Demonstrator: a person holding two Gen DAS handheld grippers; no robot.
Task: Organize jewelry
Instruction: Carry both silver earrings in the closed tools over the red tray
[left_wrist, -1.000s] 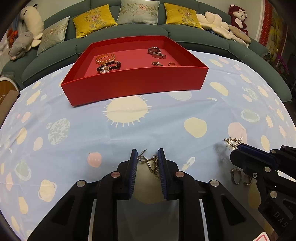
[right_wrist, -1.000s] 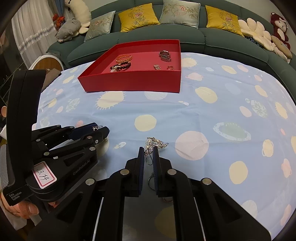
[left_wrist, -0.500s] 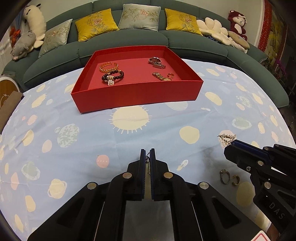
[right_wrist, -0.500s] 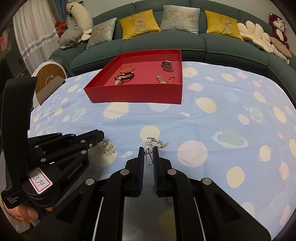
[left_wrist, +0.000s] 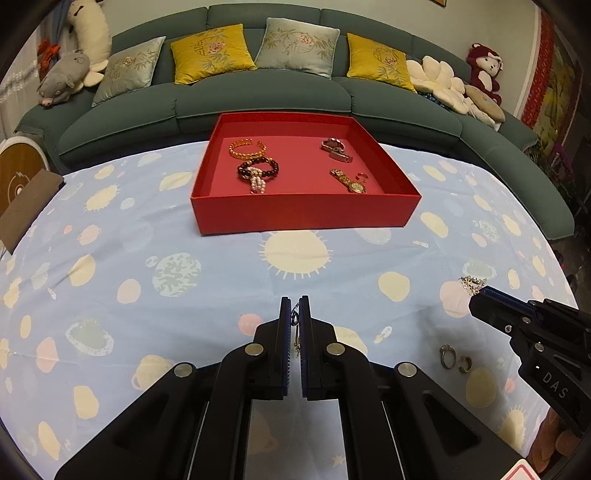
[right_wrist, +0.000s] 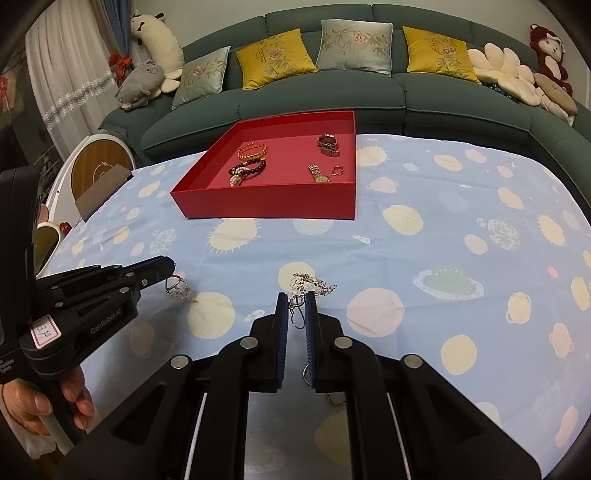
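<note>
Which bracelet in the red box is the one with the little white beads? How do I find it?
Find the red box on the blue spotted cloth in front of the green sofa. In its left half lie two bracelets. Yours is the dark beaded bracelet nearer you, with a pearl cluster hanging off; the gold bracelet behind has none.

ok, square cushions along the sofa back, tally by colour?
Yellow cushions: 2
Grey cushions: 2
Total: 4
</note>
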